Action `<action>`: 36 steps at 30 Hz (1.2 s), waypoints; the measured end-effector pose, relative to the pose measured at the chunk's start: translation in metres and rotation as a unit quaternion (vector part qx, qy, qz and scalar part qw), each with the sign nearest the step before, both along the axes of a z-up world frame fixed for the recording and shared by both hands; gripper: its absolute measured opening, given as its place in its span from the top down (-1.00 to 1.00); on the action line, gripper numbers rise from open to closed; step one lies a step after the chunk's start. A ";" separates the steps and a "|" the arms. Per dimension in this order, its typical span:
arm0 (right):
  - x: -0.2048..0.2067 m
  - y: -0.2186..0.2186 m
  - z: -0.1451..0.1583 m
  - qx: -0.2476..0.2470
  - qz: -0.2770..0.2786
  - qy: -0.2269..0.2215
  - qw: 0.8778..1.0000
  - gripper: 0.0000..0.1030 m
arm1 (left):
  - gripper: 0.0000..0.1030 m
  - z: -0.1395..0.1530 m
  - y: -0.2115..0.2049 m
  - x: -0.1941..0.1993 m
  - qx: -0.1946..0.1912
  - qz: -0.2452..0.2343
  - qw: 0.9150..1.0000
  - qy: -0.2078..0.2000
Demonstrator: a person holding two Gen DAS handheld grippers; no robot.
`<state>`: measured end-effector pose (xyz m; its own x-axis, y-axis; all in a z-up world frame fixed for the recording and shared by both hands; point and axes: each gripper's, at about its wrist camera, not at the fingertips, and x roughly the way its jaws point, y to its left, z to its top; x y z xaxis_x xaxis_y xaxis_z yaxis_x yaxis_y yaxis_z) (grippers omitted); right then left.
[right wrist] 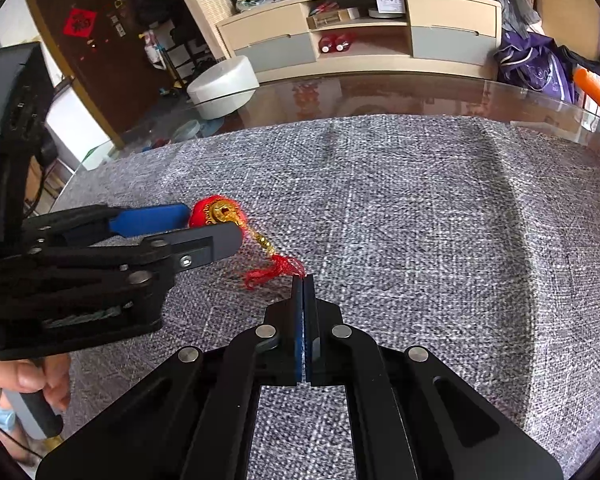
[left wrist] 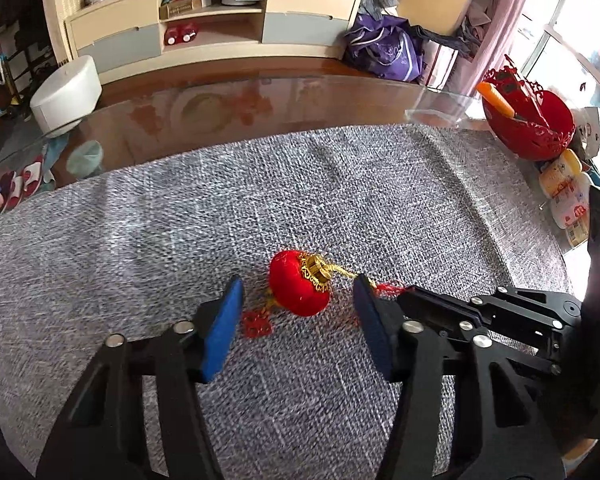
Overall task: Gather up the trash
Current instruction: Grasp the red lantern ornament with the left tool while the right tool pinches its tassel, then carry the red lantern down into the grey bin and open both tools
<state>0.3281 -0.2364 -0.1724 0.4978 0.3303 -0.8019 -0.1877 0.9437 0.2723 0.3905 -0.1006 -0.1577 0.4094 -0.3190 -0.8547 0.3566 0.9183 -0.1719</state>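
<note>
A small red lantern ornament (left wrist: 294,292) with a gold cap lies on the grey cloth (left wrist: 180,240). A gold cord runs from it to a red tassel (right wrist: 274,272). My left gripper (left wrist: 298,280) straddles the lantern, open, with a gap showing between each blue pad and the red ball. In the right wrist view the left gripper (right wrist: 210,226) comes in from the left, with the lantern (right wrist: 202,210) between its fingers. My right gripper (right wrist: 304,280) is shut, its tips pinching the end threads of the tassel. In the left wrist view the right gripper (left wrist: 410,291) lies just right of the lantern.
A red openwork bowl (left wrist: 532,124) holding an orange-handled tool stands at the far right, with plastic bottles (left wrist: 568,196) beside it. The cloth covers part of a glass-topped table (left wrist: 260,96). Beyond are a white round stool (left wrist: 66,88) and a low cabinet (left wrist: 216,20). A hand (right wrist: 32,380) holds the left gripper's handle.
</note>
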 end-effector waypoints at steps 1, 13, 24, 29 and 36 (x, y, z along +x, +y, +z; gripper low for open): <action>0.000 0.000 0.000 0.001 0.000 0.000 1.000 0.96 | 0.09 -0.001 0.000 0.001 -0.003 0.002 1.000 0.002; 0.004 0.006 -0.001 -0.004 0.008 -0.006 1.000 0.96 | 0.40 -0.007 -0.003 0.009 -0.021 0.001 1.000 0.011; -0.025 0.018 0.042 -0.004 0.011 -0.047 0.999 0.96 | 0.40 0.049 0.013 -0.029 -0.029 0.001 0.999 -0.035; -0.056 0.017 0.083 -0.010 0.009 -0.083 0.996 0.96 | 0.40 0.090 0.022 -0.069 -0.036 -0.004 0.997 -0.065; -0.109 0.021 0.118 -0.025 0.023 -0.104 0.994 0.96 | 0.40 0.118 0.036 -0.136 -0.038 -0.004 0.996 -0.085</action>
<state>0.2187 -0.2149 -0.0544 0.6399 0.3194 -0.6989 -0.2783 0.9441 0.1767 0.2544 -0.0651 -0.0396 0.5438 -0.3833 -0.7466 0.3929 0.9023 -0.1771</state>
